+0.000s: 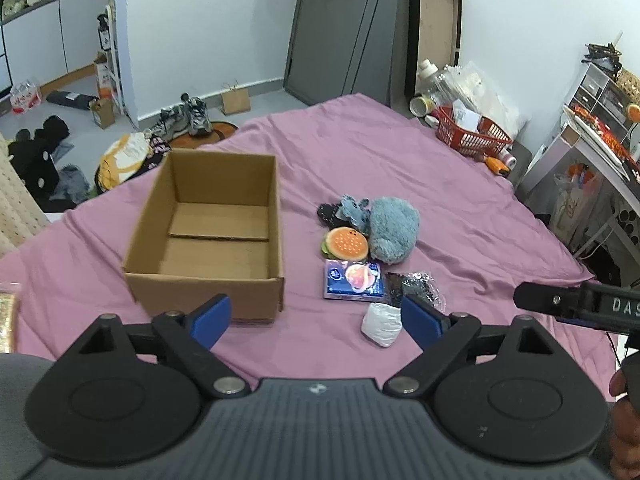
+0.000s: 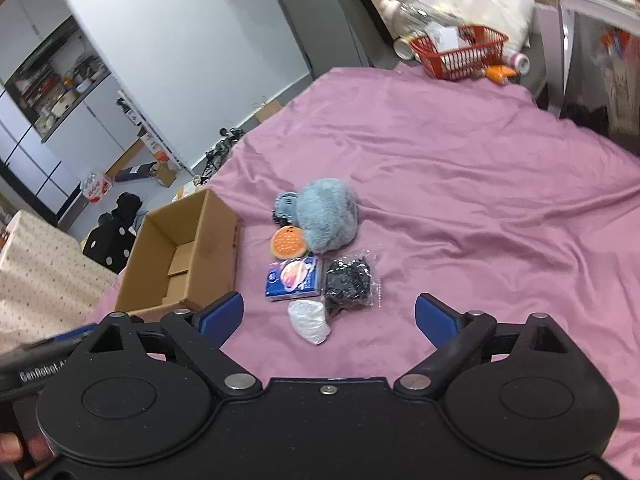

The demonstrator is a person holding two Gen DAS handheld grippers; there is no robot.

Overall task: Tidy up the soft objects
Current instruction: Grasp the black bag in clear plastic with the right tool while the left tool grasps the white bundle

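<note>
Blue-padded fingers spread wide and holding nothing, the left gripper [image 1: 316, 320] hovers over a mauve bedsheet [image 1: 460, 208], its left pad in front of the near wall of an open cardboard box [image 1: 208, 236] and its right pad just beside a crumpled white packet [image 1: 382, 324]. The right gripper [image 2: 329, 316] is likewise wide open and empty, poised above the same white packet [image 2: 310, 320].

The soft objects lie in a tight cluster on the sheet just right of the box: a round burger-shaped plush [image 1: 346, 245] with an orange dotted bun, a shaggy blue-grey plush [image 1: 393, 229] touching it, a smaller knitted blue-grey piece [image 1: 354, 210] behind, a flat blue tissue pack [image 1: 354, 281] with glossy printing, and a clear crinkled bag of black material [image 1: 416, 286] beside the pack.

Only the left wrist view looks down into the box, showing its bare corrugated floor and folded bottom flaps; it also catches the other gripper's black arm at the right edge and a person's hand [image 1: 624, 420] below it. The right wrist view sees the box [image 2: 180, 252] obliquely and shows the black bag [image 2: 352, 280] whole, where the left view has it partly hidden by a finger pad. A red plastic mesh basket [image 2: 460, 54] sits at the bed's far corner.
</note>
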